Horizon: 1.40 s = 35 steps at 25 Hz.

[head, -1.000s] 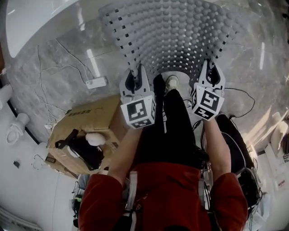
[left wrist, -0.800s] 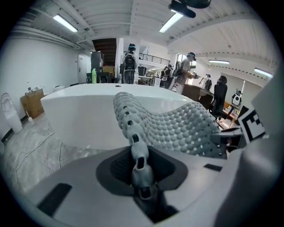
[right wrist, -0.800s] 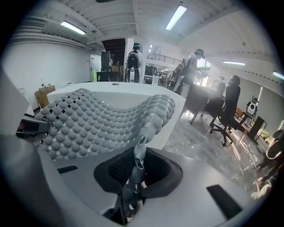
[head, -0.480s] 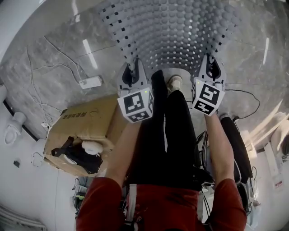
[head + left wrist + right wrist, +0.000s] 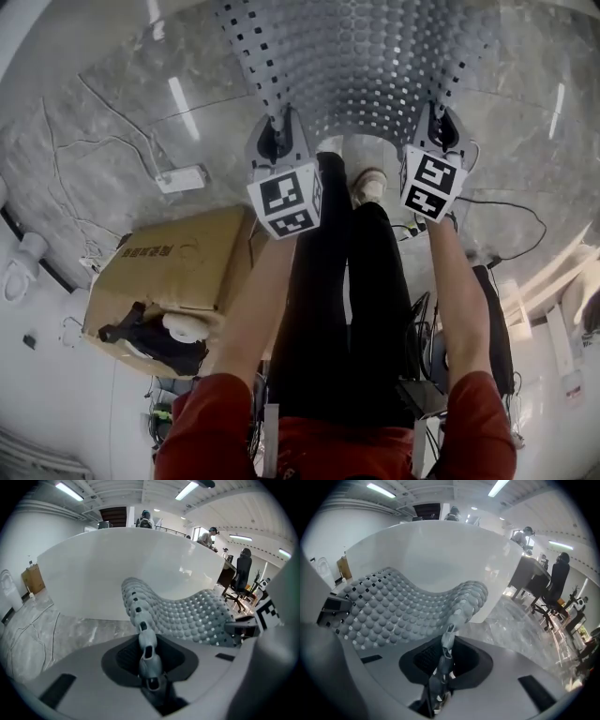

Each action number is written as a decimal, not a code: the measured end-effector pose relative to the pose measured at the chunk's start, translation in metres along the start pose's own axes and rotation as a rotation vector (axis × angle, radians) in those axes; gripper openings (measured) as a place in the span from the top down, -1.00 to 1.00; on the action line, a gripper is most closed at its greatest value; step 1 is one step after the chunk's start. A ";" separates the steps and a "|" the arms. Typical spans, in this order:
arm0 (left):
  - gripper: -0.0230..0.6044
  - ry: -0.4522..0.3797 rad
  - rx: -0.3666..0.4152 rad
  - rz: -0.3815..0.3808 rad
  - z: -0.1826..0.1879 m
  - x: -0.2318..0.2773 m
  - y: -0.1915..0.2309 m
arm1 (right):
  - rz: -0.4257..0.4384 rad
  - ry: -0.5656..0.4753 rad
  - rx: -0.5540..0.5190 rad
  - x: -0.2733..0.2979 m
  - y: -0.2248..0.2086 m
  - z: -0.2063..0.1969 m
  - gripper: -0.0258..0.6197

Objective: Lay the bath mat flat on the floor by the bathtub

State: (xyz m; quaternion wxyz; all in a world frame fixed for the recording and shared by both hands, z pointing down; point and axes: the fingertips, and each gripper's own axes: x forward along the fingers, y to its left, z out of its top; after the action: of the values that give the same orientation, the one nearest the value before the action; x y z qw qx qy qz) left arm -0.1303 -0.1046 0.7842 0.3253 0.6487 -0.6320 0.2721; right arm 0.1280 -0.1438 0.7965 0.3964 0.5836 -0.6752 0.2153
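A grey rubber bath mat point(image 5: 361, 66) with bumps and square holes hangs stretched between my two grippers above the marble floor. My left gripper point(image 5: 274, 131) is shut on the mat's near left corner point(image 5: 146, 656). My right gripper point(image 5: 442, 124) is shut on the near right corner point(image 5: 444, 660). The mat point(image 5: 187, 613) sags between the grippers and its far edge points at the white bathtub point(image 5: 117, 569). In the right gripper view the same mat point(image 5: 403, 609) droops in front of the bathtub point(image 5: 436, 555). The tub's rim point(image 5: 28, 23) only shows at the head view's top left.
A cardboard box point(image 5: 164, 272) with dark things in it stands on the floor to my left. A white power strip point(image 5: 183, 178) and thin cables point(image 5: 75, 159) lie on the marble floor point(image 5: 103, 94). A black cable point(image 5: 511, 211) runs at the right. My legs and shoe point(image 5: 367, 185) stand between the grippers. Office chairs point(image 5: 555, 585) stand beyond.
Both grippers have moved forward and up in the head view, carrying the mat toward the tub. The box and power strip slid back in the picture.
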 end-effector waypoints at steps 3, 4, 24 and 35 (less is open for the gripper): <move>0.65 0.000 0.013 0.007 -0.017 0.023 0.007 | 0.006 0.009 -0.013 0.024 0.009 -0.014 0.73; 0.65 0.000 0.019 0.007 -0.023 0.031 0.010 | 0.008 0.010 -0.020 0.032 0.012 -0.019 0.73; 0.65 0.008 0.040 0.023 -0.115 0.180 0.040 | 0.026 0.019 -0.122 0.186 0.037 -0.088 0.72; 0.65 0.026 0.121 0.061 -0.147 0.226 0.068 | 0.012 0.019 -0.217 0.235 0.025 -0.112 0.68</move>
State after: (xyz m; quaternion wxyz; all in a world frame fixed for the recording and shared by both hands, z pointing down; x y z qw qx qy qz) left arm -0.1776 -0.1364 1.0558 0.2852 0.6439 -0.6295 0.3281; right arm 0.1344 -0.1990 1.0521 0.4625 0.5310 -0.6943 0.1487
